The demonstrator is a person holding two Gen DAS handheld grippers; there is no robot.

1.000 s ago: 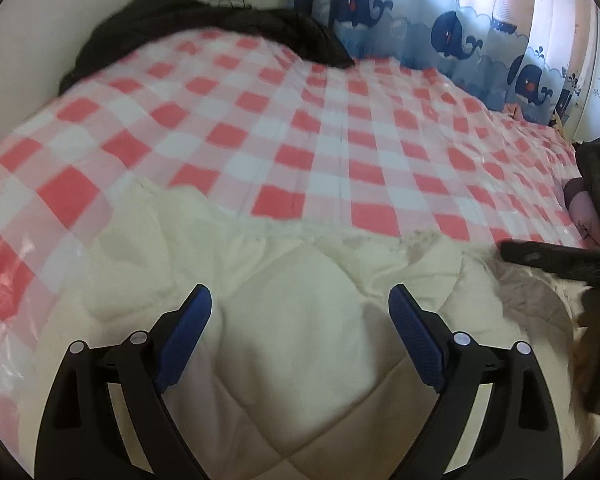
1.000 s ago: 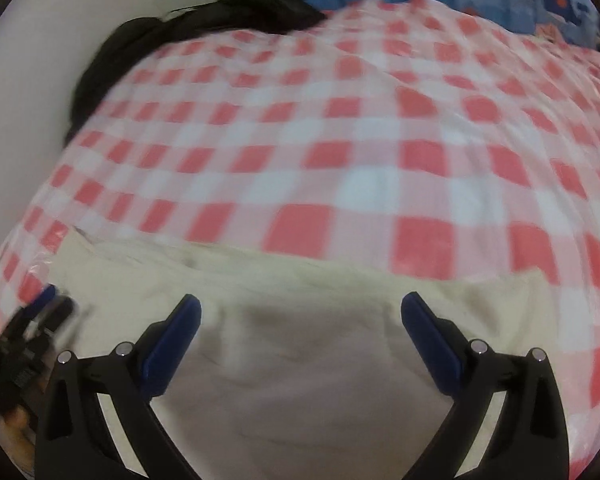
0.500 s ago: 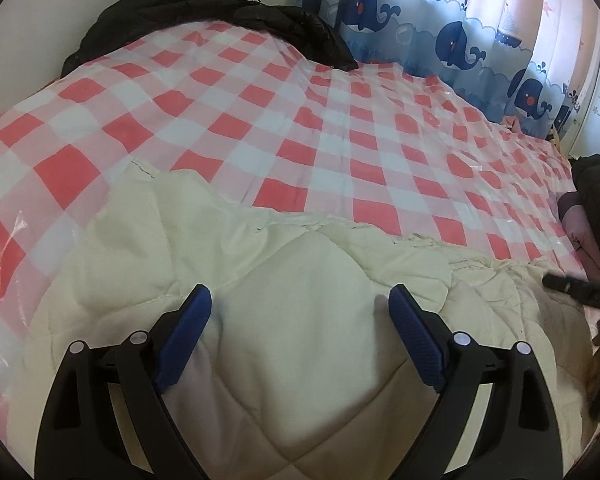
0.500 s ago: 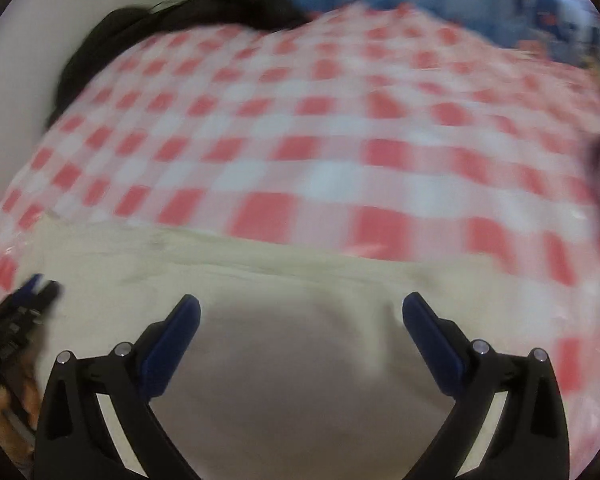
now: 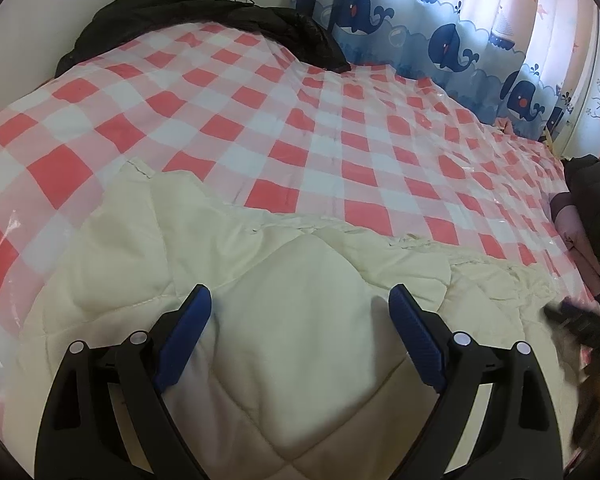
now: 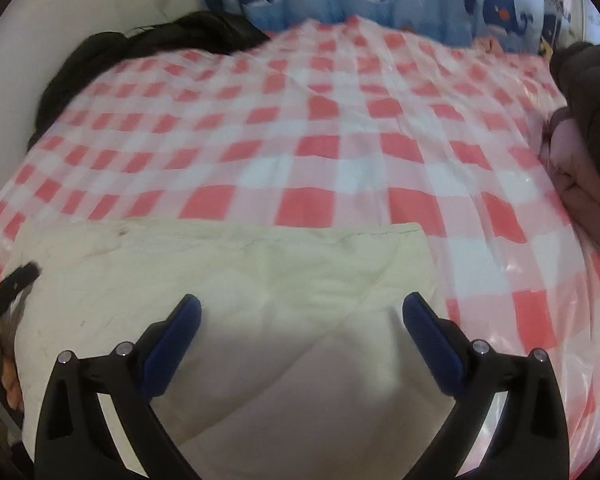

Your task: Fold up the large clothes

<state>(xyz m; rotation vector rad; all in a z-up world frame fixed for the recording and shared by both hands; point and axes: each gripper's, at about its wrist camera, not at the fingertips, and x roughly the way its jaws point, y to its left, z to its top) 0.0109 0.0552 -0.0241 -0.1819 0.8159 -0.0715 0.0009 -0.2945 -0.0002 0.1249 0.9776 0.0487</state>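
A cream quilted padded garment [image 5: 300, 288] lies spread along the near edge of a bed covered with a red-and-white checked sheet [image 5: 300, 120]. My left gripper [image 5: 300, 308] is open and empty, hovering just above the garment's middle. The garment also shows in the right wrist view [image 6: 260, 272], with its far right corner lying flat. My right gripper [image 6: 302, 312] is open and empty above the garment's right part. The right gripper appears blurred at the right edge of the left wrist view [image 5: 580, 324], and the left gripper at the left edge of the right wrist view [image 6: 8, 292].
A black jacket [image 5: 204, 8] lies heaped at the bed's far left corner by the wall. Dark and pink clothes [image 6: 580, 120] are piled at the bed's right side. A whale-print curtain [image 5: 440, 24] hangs behind the bed.
Both grippers have pulled back and up from the garment, so more of it and the bed shows. The right view has swung to the right. Both stay open.
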